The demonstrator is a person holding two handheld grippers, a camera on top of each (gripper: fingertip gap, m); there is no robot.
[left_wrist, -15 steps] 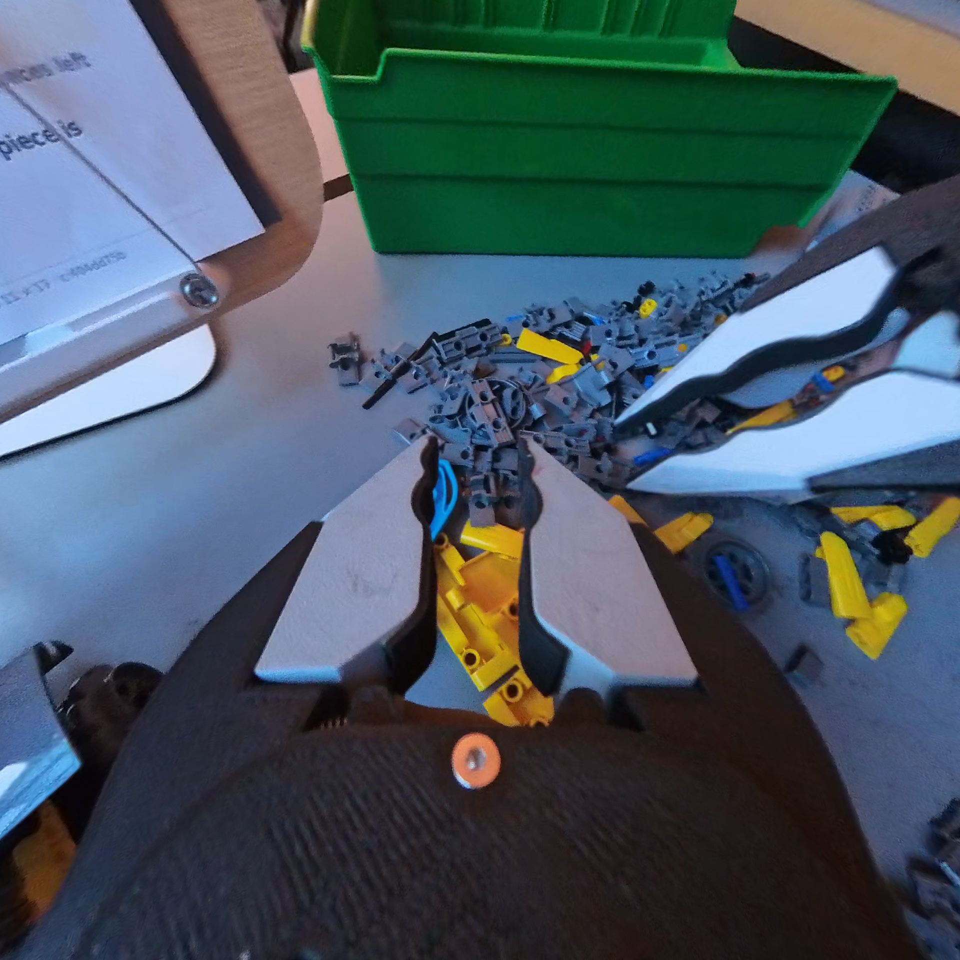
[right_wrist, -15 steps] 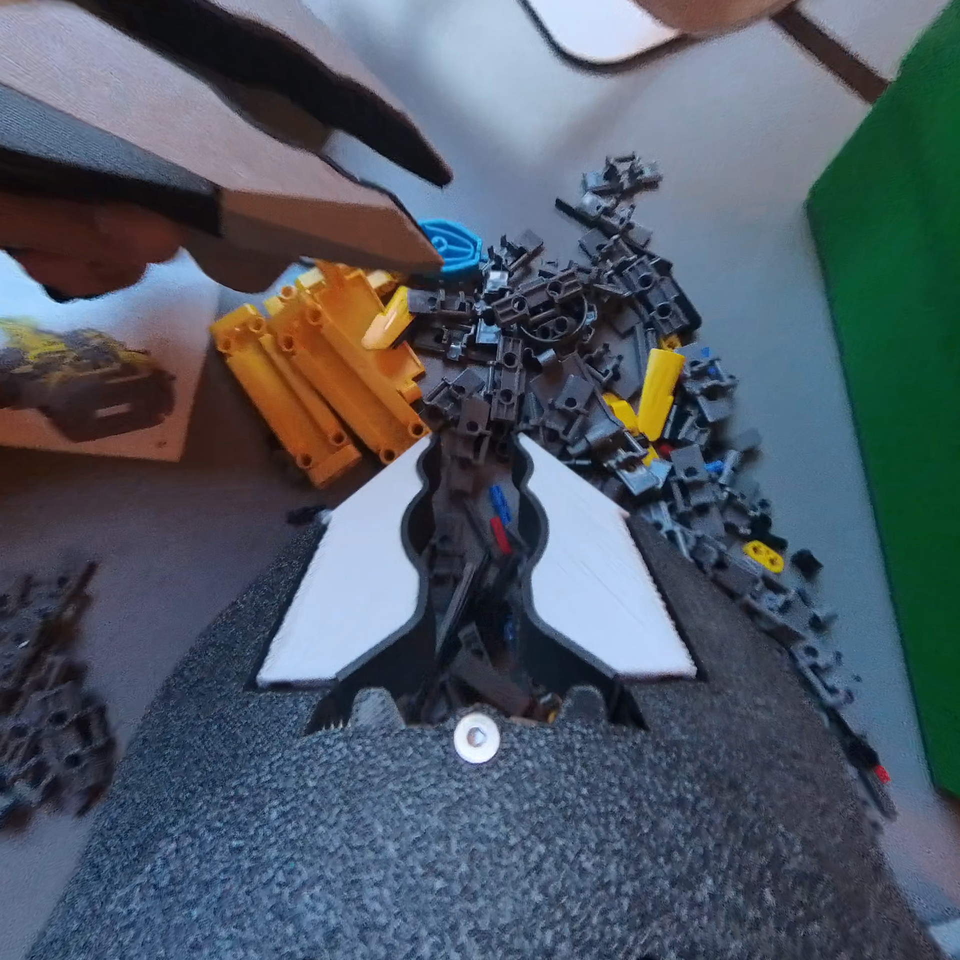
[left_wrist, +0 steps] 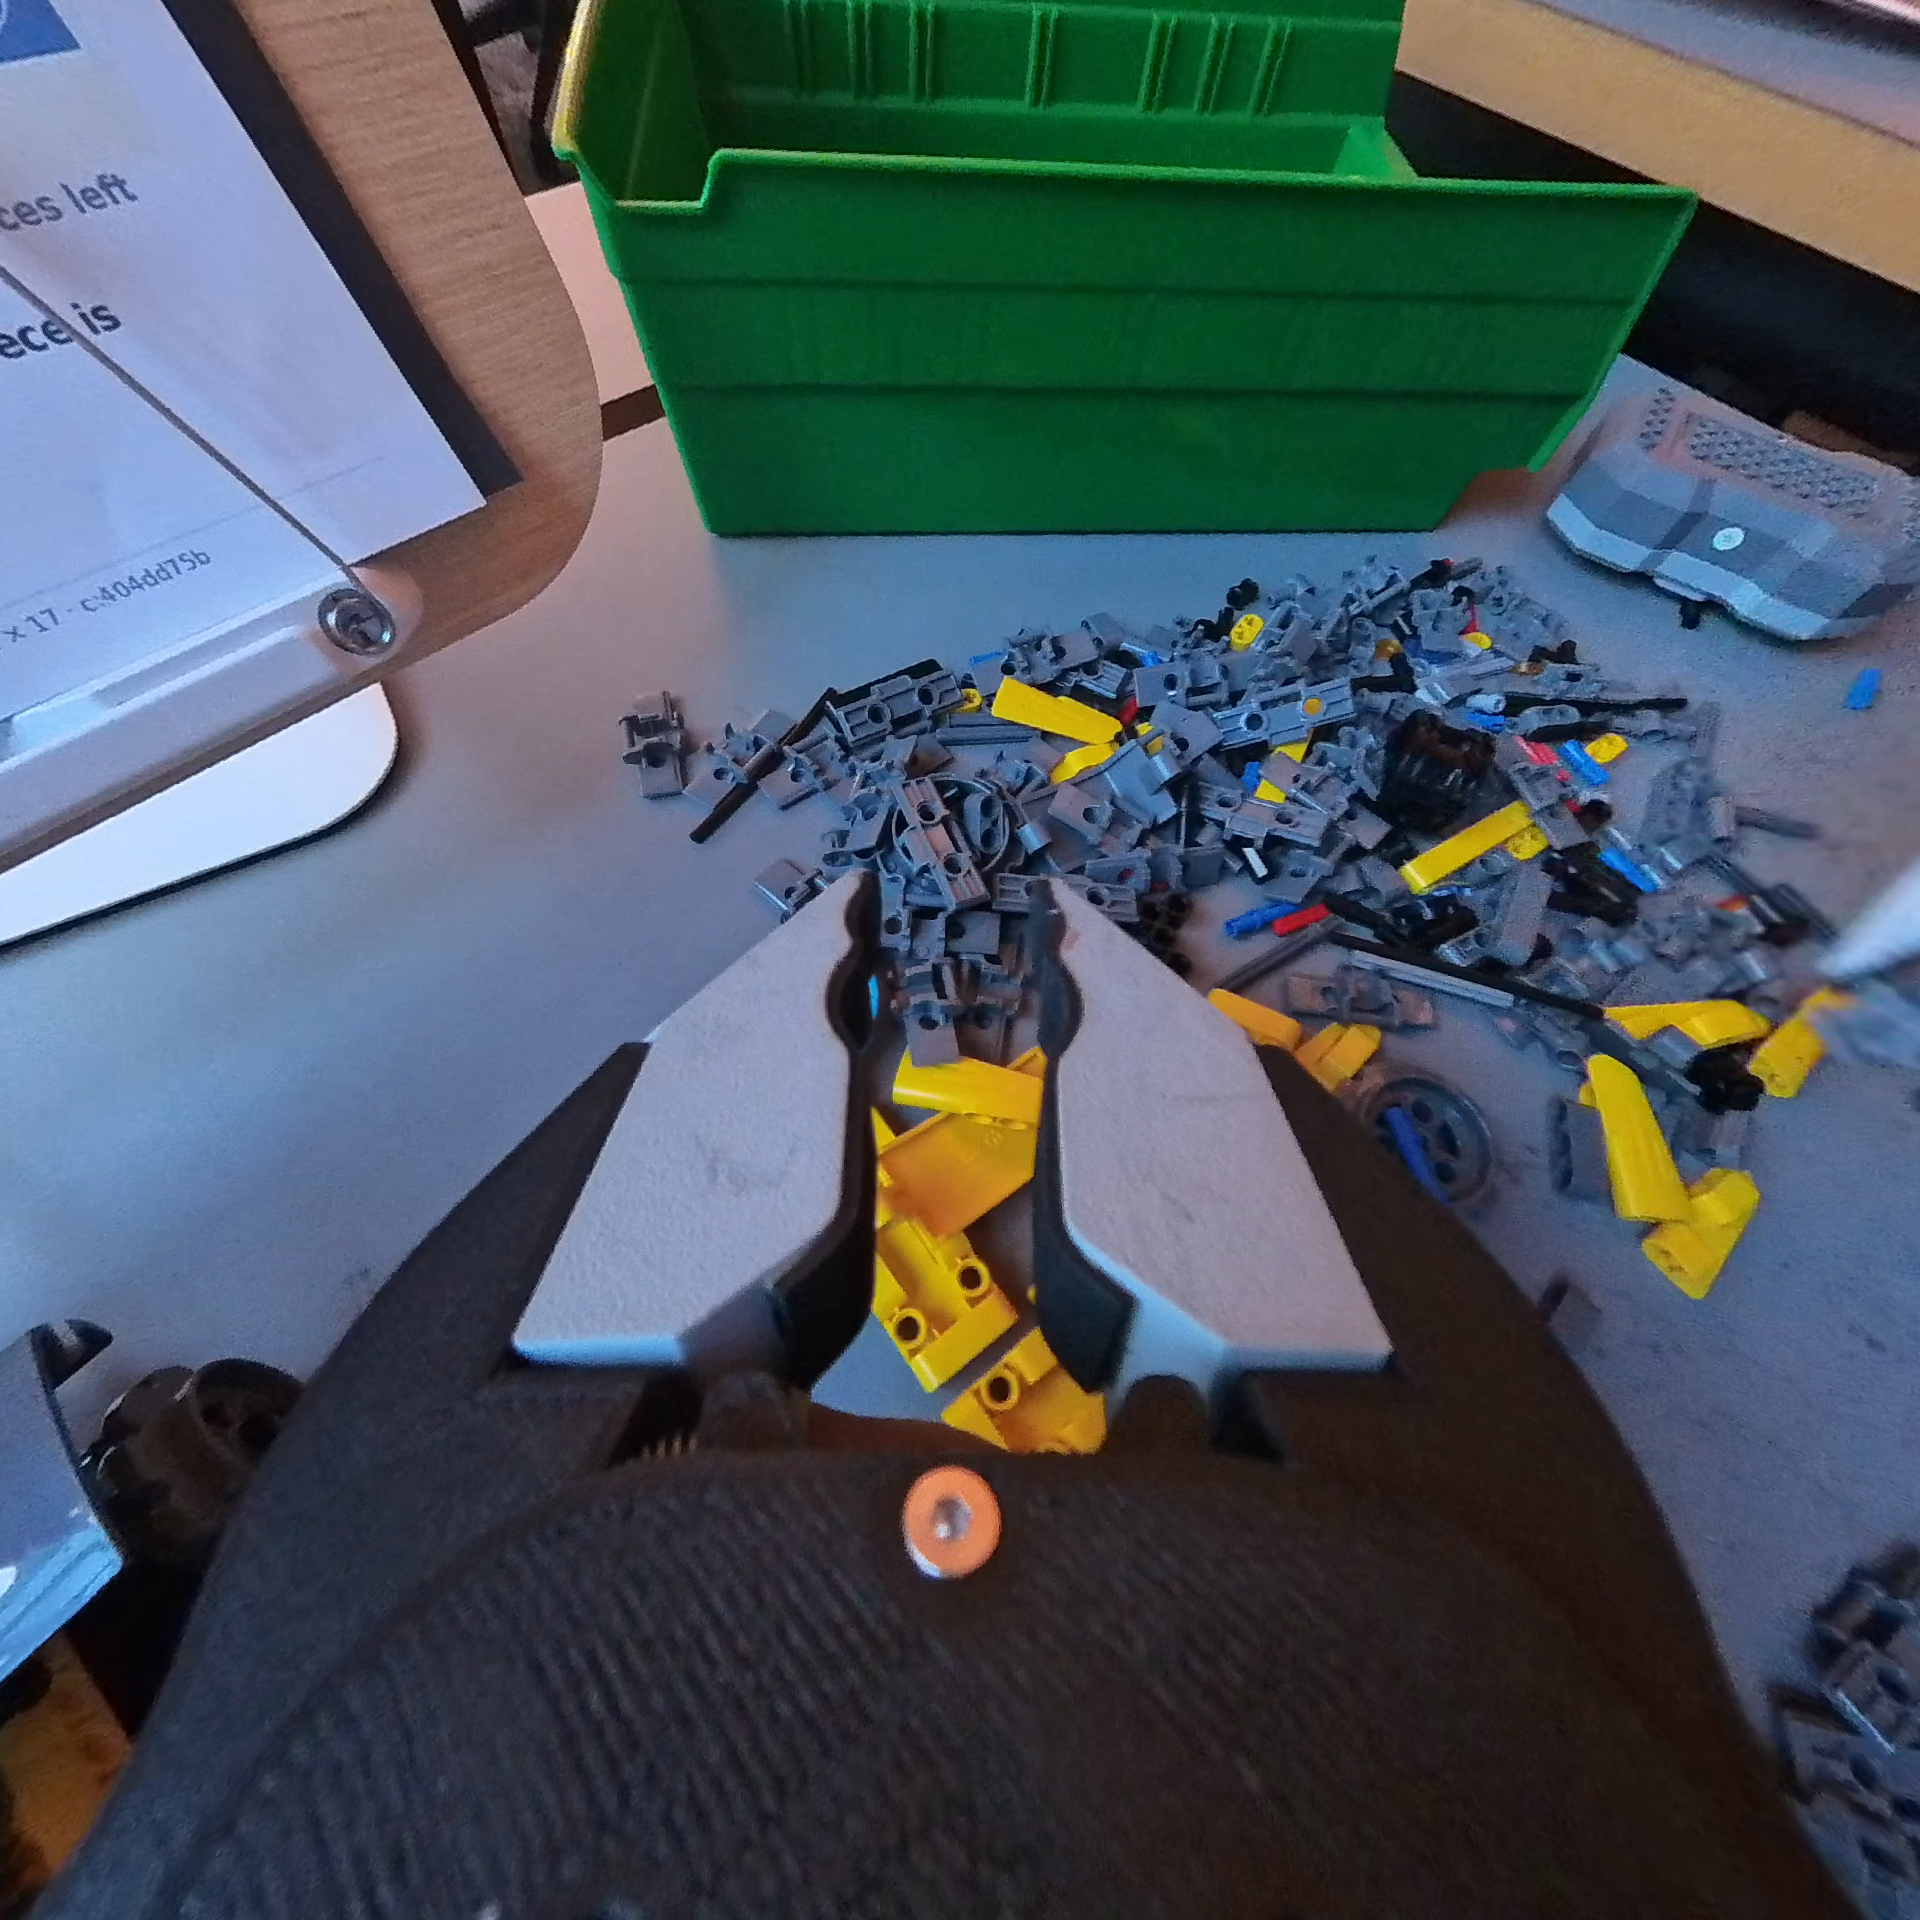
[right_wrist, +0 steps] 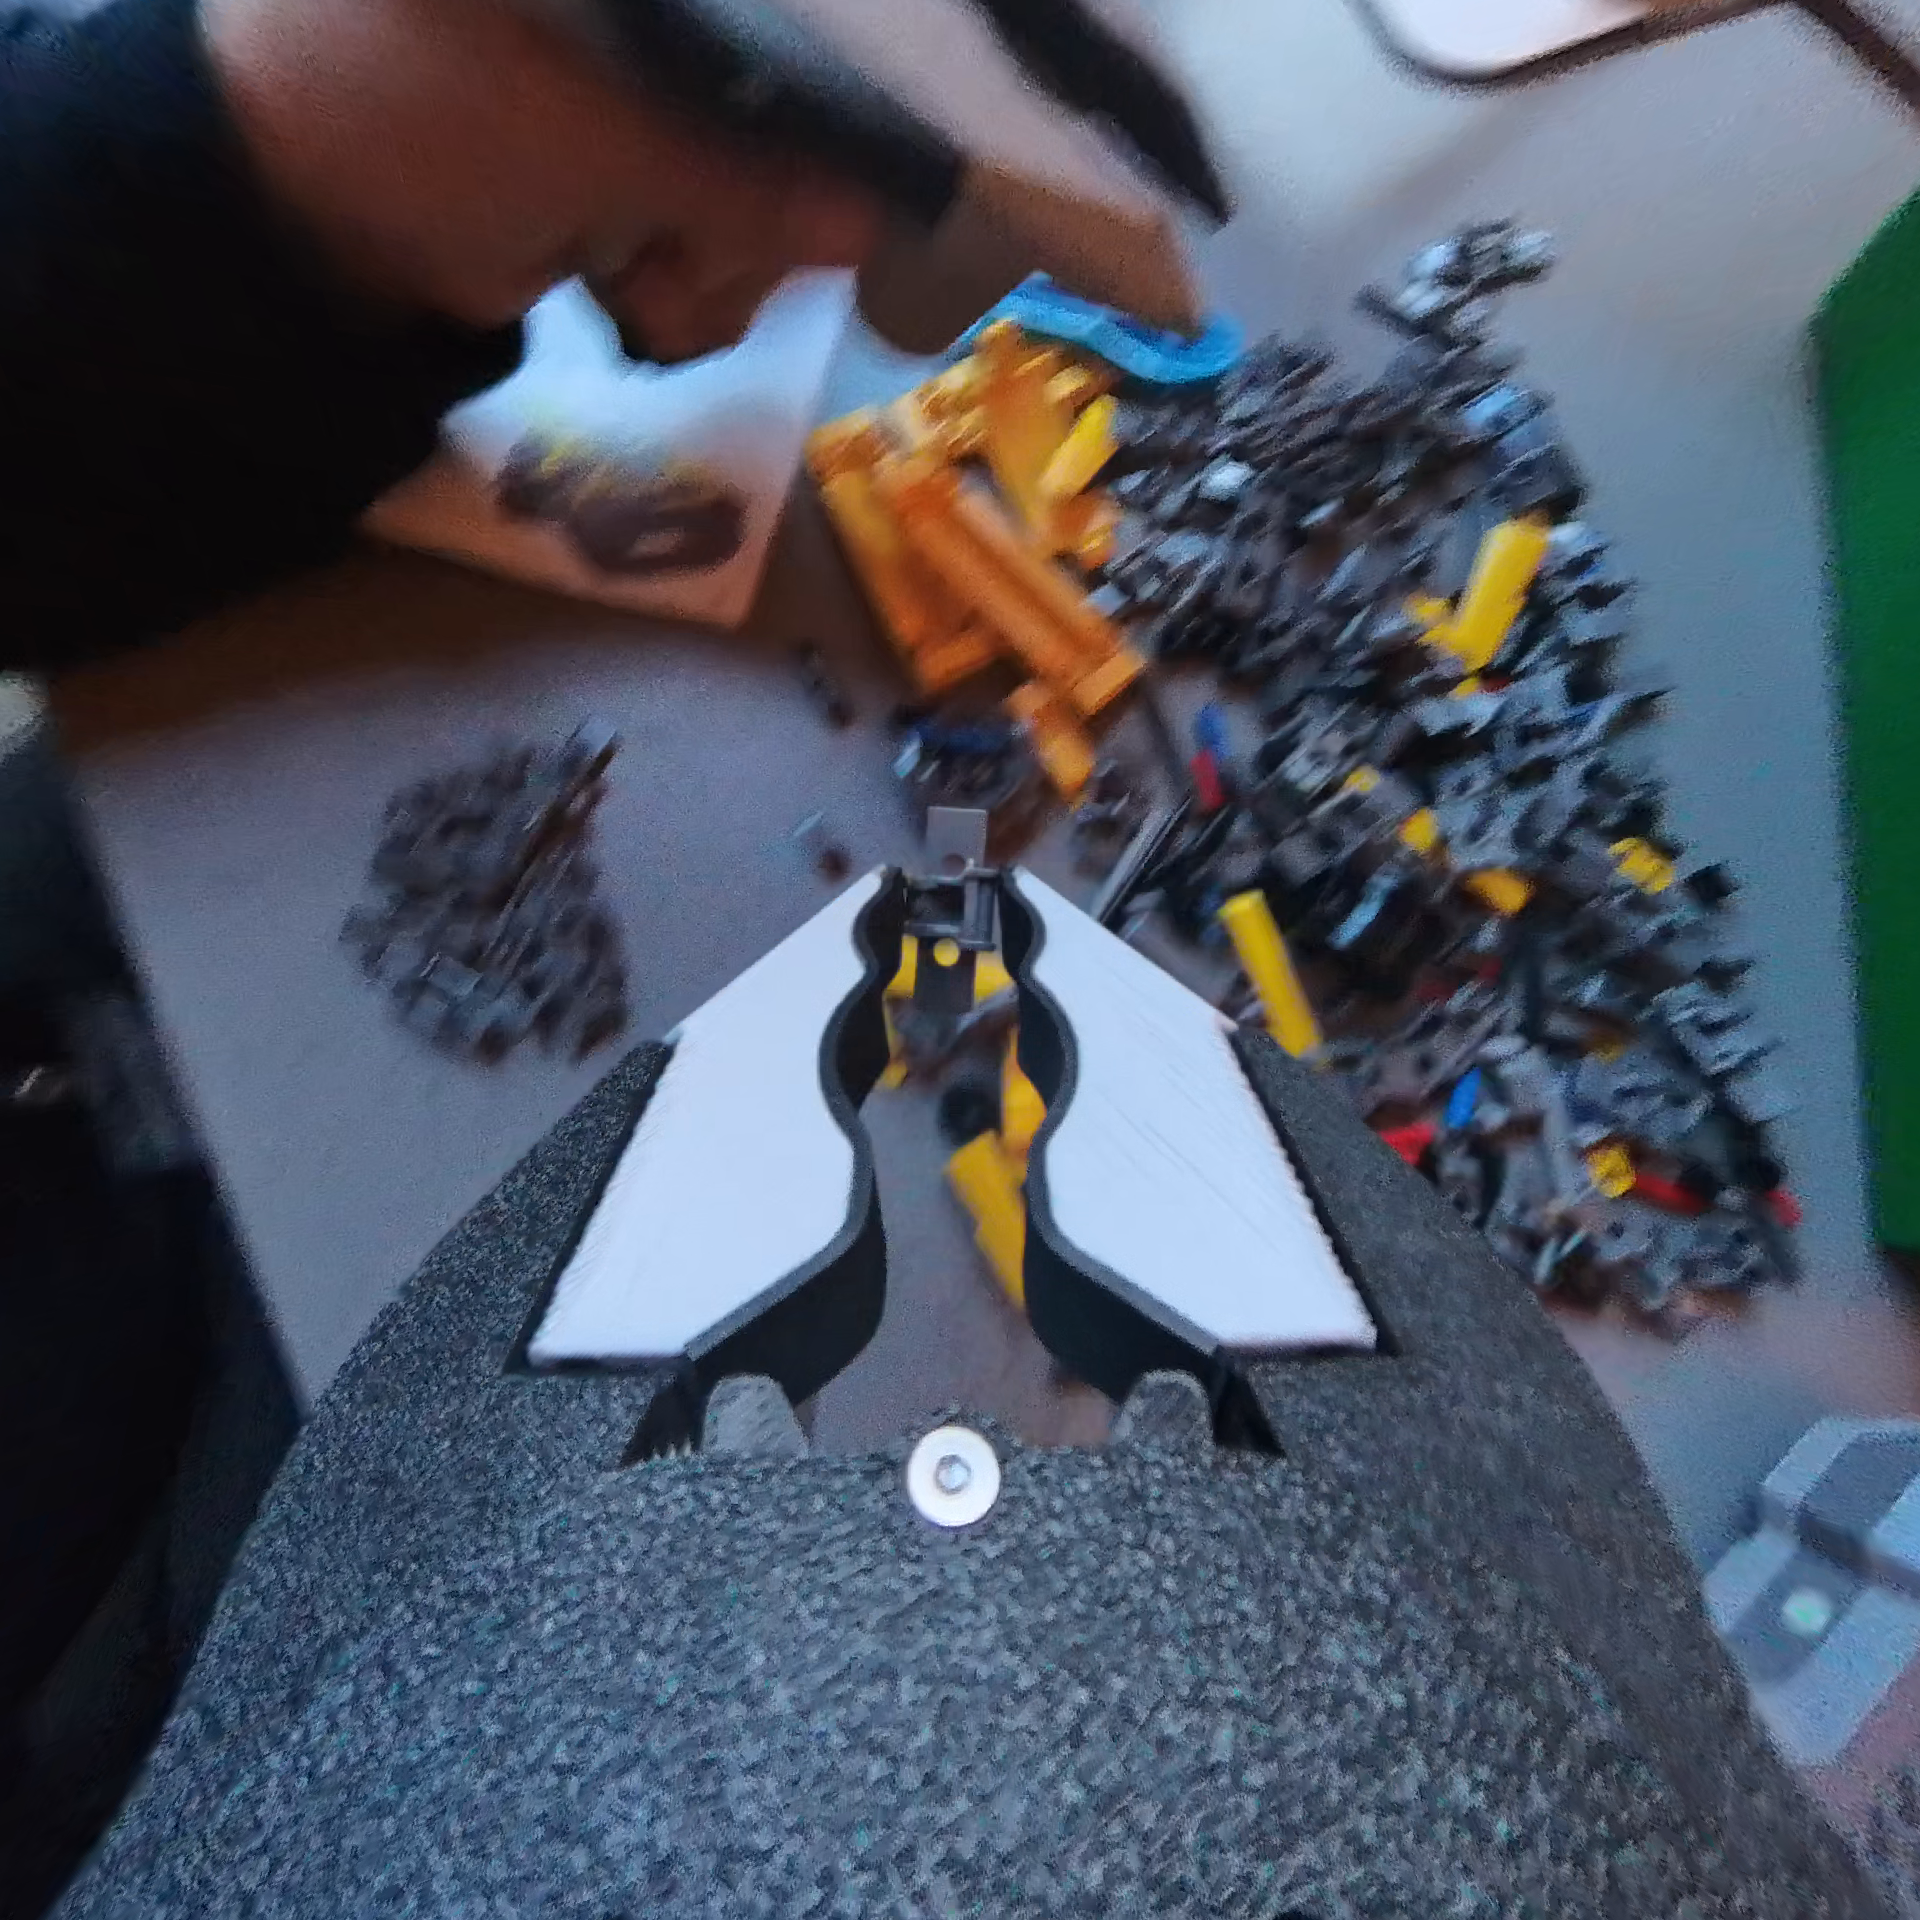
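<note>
Above the counter (right_wrist: 260, 1091), the right tongs (right_wrist: 943, 896) grip a small grey piece (right_wrist: 951, 902) — apparently by one edge, so carry level. Left tongs (left_wrist: 951, 914) released over the brick pile (left_wrist: 1247, 790).

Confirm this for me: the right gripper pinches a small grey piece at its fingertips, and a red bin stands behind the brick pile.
One thing is off: the bin behind the brick pile is green, not red, as the left wrist view shows. The rest holds: in the right wrist view the right gripper pinches a small grey piece at its fingertips.
</note>
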